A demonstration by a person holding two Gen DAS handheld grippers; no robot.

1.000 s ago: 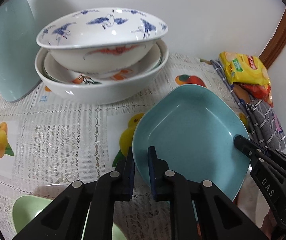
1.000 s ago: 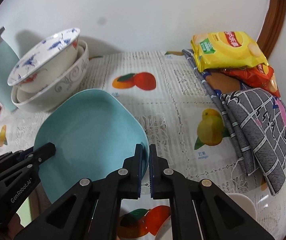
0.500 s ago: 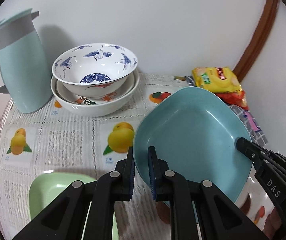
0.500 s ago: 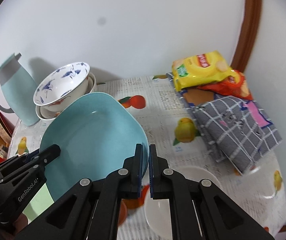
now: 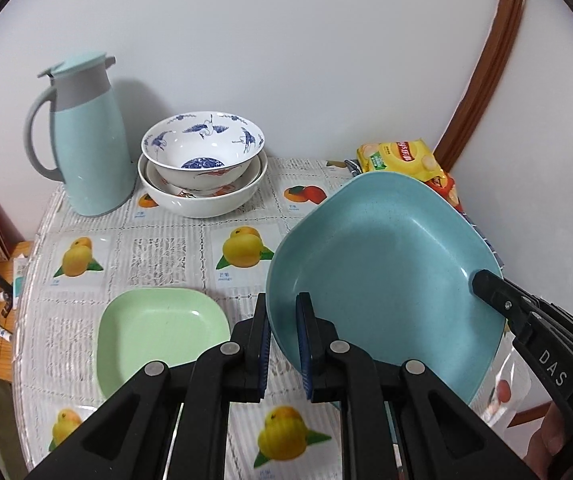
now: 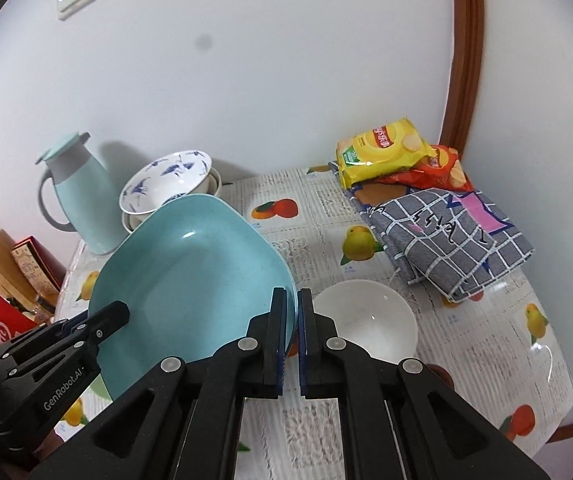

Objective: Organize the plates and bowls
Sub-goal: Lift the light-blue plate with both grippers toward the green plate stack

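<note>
A large blue square plate (image 5: 382,268) is held in the air above the table by both grippers. My left gripper (image 5: 284,312) is shut on its left rim; my right gripper (image 6: 291,308) is shut on its right rim, and the plate (image 6: 190,276) fills the left of the right wrist view. A green square plate (image 5: 158,332) lies on the table below left. A white bowl (image 6: 362,320) sits below right. A stack of patterned bowls (image 5: 202,168) stands at the back, also seen in the right wrist view (image 6: 166,184).
A light blue jug (image 5: 86,144) stands left of the bowl stack. Snack bags (image 6: 390,152) and a folded checked cloth (image 6: 450,236) lie at the back right by the wall. Boxes and clutter (image 6: 2,280) sit off the table's left edge.
Both grippers have lifted the blue plate up and back from the table. The view now takes in the jug, the green plate and the white bowl below.
</note>
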